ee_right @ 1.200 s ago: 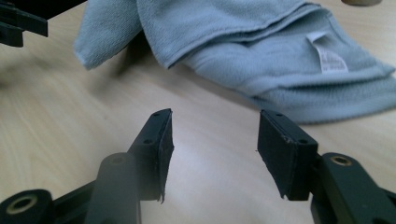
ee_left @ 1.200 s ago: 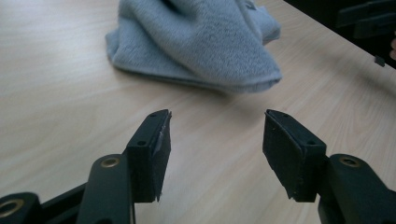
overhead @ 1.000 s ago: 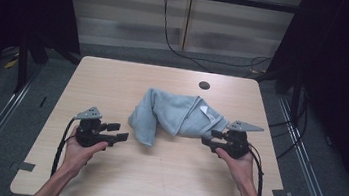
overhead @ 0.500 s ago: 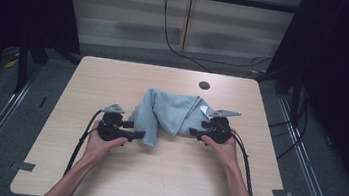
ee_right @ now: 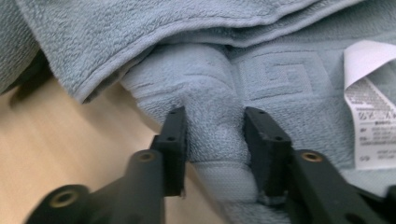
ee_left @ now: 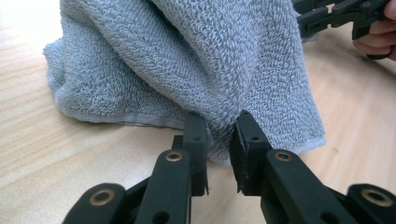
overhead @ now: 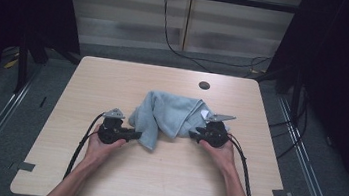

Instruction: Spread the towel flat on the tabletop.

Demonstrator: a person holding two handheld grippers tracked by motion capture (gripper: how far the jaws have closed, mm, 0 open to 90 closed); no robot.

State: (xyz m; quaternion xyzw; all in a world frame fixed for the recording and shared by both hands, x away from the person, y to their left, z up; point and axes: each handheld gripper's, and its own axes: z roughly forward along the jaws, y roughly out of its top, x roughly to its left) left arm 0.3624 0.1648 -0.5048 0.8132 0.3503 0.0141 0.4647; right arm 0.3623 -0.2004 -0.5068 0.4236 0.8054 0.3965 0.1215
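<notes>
From the high view, I had the grey towel lying crumpled near the middle of the table, with the left gripper at its near left corner and the right gripper at its right edge. Nothing was spread or folded yet; I judged the job barely begun, with both grabs only just being made and all the straightening left.

In the left gripper view, my jaws had just been closing and pinched a fold of the towel between them, terry loops bunched at the tips. The other gripper showed at the far edge.

In the right gripper view, the jaws had just been closing too, and a thick rolled ridge of towel sat between them, the pads pressing its sides. The towel showed a woven key-pattern border, a stitched hem, and a white care label lying flat beside the jaws.
</notes>
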